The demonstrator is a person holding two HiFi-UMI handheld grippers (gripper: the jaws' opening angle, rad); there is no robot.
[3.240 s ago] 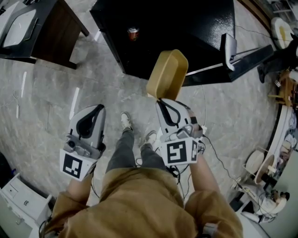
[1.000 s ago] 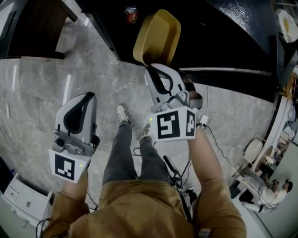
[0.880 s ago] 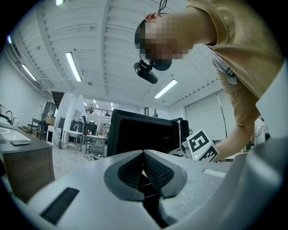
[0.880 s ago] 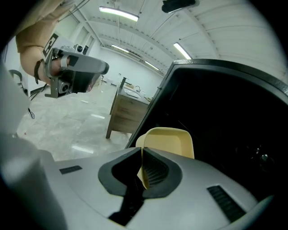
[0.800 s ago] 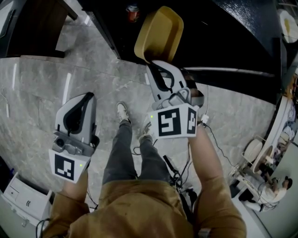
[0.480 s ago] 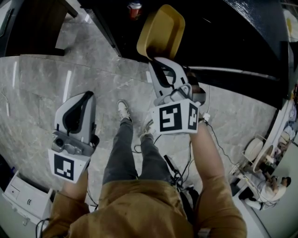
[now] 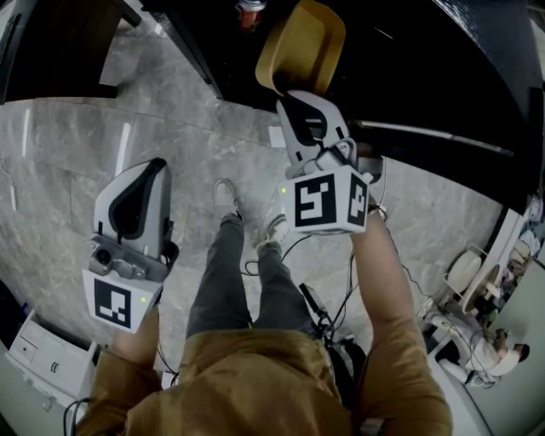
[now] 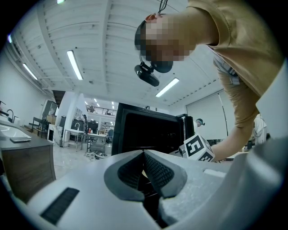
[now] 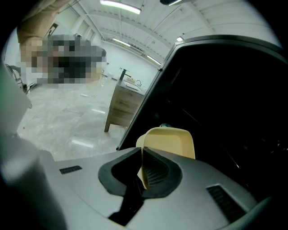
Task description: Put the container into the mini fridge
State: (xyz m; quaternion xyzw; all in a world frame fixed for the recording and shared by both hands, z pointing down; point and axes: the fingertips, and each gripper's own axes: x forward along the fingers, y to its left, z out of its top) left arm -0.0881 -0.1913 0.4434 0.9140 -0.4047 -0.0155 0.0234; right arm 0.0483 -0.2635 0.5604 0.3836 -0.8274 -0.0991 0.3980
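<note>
At the far left of the head view a dark wooden cabinet (image 7: 51, 43) stands on the grey marbled floor (image 7: 68, 153), and a white box (image 7: 38, 366) sits low in the corner.

The left gripper (image 7: 152, 163) hangs over bare floor, well apart from everything to do with the task. In the left gripper view its jaws are pressed together at the tips with nothing between them (image 8: 143, 152). It points level at the black mini fridge (image 8: 144, 132), whose front shows as a dark opening.

Between the two grippers are the person's grey trouser legs (image 7: 226, 272) and pale shoes (image 7: 226, 194).

The right gripper (image 7: 300, 95) is raised further forward and tips downward. It is clenched on the container (image 7: 302, 47), a tan, rounded tub. In the right gripper view the ribbed pads pinch one thin side wall of the container (image 9: 168, 141) at its near end (image 9: 143, 162). The rest of the tub juts out past the fingertips and a little to the right. It is held tilted on edge, so in the head view its hollow side faces the camera.

The container hangs just before the dark mouth of the mini fridge (image 7: 409, 77); whether it has crossed the threshold cannot be told. A small can (image 7: 250, 8) shows against the dark just left of it.
</note>
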